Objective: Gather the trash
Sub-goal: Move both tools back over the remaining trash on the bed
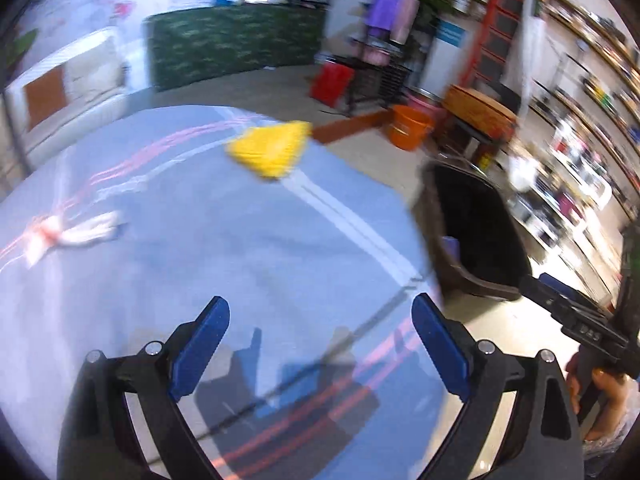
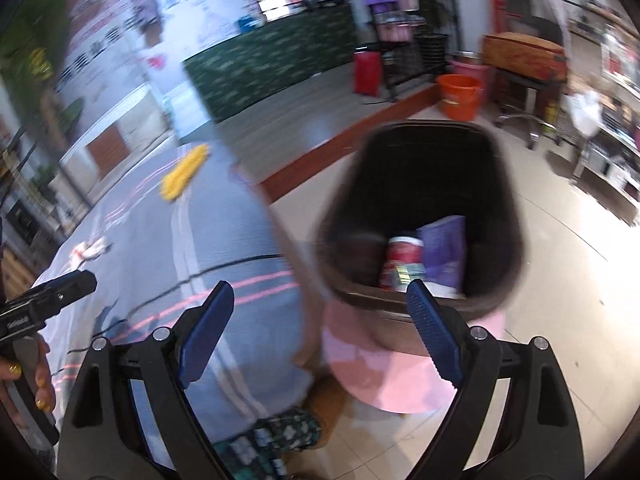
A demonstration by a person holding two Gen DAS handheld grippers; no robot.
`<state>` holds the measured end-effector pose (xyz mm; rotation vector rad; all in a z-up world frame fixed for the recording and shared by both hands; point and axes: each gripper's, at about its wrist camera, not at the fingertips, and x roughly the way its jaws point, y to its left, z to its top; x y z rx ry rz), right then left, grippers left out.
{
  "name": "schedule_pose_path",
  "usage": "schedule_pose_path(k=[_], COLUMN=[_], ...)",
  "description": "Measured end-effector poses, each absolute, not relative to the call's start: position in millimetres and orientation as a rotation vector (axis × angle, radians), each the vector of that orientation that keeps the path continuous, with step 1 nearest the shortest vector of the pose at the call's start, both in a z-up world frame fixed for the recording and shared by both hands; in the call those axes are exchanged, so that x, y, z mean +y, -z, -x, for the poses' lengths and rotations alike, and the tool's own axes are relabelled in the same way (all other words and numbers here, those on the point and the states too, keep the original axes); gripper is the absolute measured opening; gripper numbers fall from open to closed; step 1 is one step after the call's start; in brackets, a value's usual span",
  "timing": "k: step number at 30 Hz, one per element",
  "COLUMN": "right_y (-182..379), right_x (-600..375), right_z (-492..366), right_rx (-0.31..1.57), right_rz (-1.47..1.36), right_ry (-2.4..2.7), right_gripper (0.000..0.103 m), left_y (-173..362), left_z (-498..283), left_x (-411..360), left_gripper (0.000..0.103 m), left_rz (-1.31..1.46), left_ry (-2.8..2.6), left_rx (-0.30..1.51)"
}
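While both views are smeared by motion blur, the main things can still be told. The left hand-held gripper (image 1: 320,336) hangs above the desk (image 1: 200,260), which is covered by a blue cloth with white and pink stripes; its blue fingers (image 1: 200,344) stand wide apart with nothing between them. Ahead of it and a little to its left, near the far edge of the desk, lies a yellow wrapper (image 1: 272,152). Far off to its left, a crumpled white and red scrap (image 1: 68,234) lies on the cloth. To its right, beside the desk and standing on the floor, is a dark trash bin (image 1: 476,228).

The right hand-held gripper (image 2: 320,324) is also spread wide and holds nothing. It hangs by the desk's edge, with the trash bin (image 2: 420,160) just ahead and slightly to its right. Inside the bin a red and white cup (image 2: 402,258) and a purple packet (image 2: 446,248) lie side by side, touching. An orange bucket (image 2: 460,94) stands on the floor well beyond the bin.
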<state>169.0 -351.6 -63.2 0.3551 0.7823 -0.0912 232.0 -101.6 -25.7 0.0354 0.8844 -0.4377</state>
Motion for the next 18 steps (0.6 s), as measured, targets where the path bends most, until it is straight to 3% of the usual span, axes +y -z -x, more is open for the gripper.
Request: schedule_pose_path(k=[12, 18], right_y=[46, 42], right_x=[-260, -244], right_z=[-224, -234], right_rx=[0.814, 0.82], right_rz=[-0.22, -0.185], right_ry=[-0.143, -0.161], right_gripper=[0.087, 0.087], left_y=[31, 27], left_z=[-269, -313], left_x=[50, 86], left_gripper=[0.091, 0.09], left_rz=[0.113, 0.193], left_ry=[0.062, -0.008], left_rx=[0.881, 0.891])
